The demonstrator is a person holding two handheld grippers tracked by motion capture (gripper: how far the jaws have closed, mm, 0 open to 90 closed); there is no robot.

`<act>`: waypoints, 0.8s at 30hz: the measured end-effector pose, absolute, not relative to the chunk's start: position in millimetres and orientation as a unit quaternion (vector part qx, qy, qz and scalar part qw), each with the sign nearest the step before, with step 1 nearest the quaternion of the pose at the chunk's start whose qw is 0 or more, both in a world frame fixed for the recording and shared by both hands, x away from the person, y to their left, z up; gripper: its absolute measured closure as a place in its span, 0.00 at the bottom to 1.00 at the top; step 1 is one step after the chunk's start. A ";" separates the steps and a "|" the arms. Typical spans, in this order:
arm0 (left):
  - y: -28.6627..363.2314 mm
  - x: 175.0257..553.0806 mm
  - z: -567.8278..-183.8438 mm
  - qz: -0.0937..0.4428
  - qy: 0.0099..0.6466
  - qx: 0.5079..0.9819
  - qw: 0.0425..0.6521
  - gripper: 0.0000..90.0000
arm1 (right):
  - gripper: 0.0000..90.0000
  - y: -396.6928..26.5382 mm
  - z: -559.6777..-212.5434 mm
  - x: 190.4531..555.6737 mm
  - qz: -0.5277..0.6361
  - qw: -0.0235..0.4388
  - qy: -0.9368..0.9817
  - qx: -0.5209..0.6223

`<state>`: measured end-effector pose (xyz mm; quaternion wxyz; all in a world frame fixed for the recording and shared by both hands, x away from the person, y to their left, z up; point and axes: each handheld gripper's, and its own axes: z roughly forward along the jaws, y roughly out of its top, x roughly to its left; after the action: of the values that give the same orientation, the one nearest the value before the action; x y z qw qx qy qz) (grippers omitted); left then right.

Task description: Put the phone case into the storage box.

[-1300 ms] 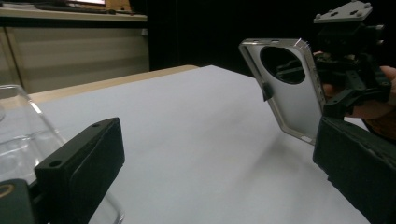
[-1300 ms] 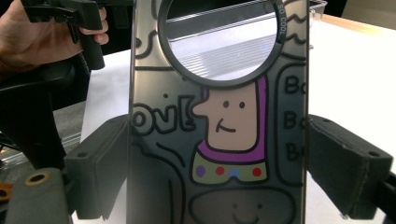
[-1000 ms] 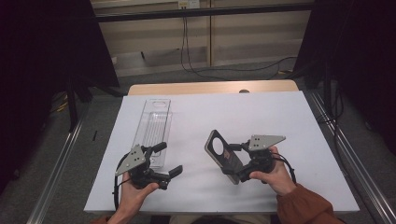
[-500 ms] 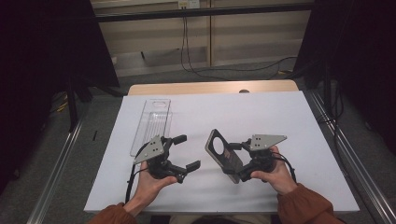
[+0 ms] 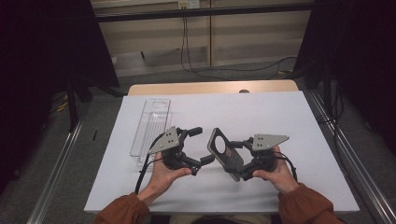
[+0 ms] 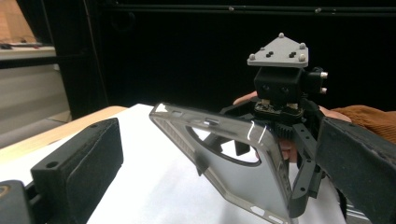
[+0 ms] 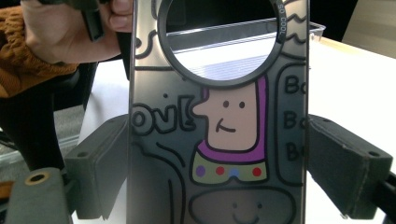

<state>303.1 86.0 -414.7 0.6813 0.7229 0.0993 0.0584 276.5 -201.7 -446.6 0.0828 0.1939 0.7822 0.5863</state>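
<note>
The right hand-held gripper [image 5: 232,161] is clamped across a phone case [image 5: 225,153], holding it tilted above the surface [image 5: 289,116]. The left hand-held gripper [image 5: 201,145], jaws apart, hovers beside it; a clumsy grab could twist the case loose.

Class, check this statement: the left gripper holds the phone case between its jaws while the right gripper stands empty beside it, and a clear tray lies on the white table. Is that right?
Not quite: the grippers are swapped. The right gripper holds the phone case between its jaws, as the right gripper view shows, and the left gripper stands empty beside it. The clear tray does lie on the white table.
</note>
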 end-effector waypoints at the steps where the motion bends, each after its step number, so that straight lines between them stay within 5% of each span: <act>1: 85.2 302.7 -415.7 0.061 0.101 0.719 0.685 0.01 | 0.14 -201.5 -446.8 276.4 0.587 0.081 0.783 0.191; 24: 73.2 301.7 -427.8 0.006 0.068 0.717 0.694 0.01 | 0.13 -202.3 -445.3 276.4 0.608 0.021 0.780 0.147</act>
<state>301.7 73.2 -427.8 0.6937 0.7170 0.0682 0.0063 276.4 -202.3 -445.3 0.0208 0.1465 0.7802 0.6078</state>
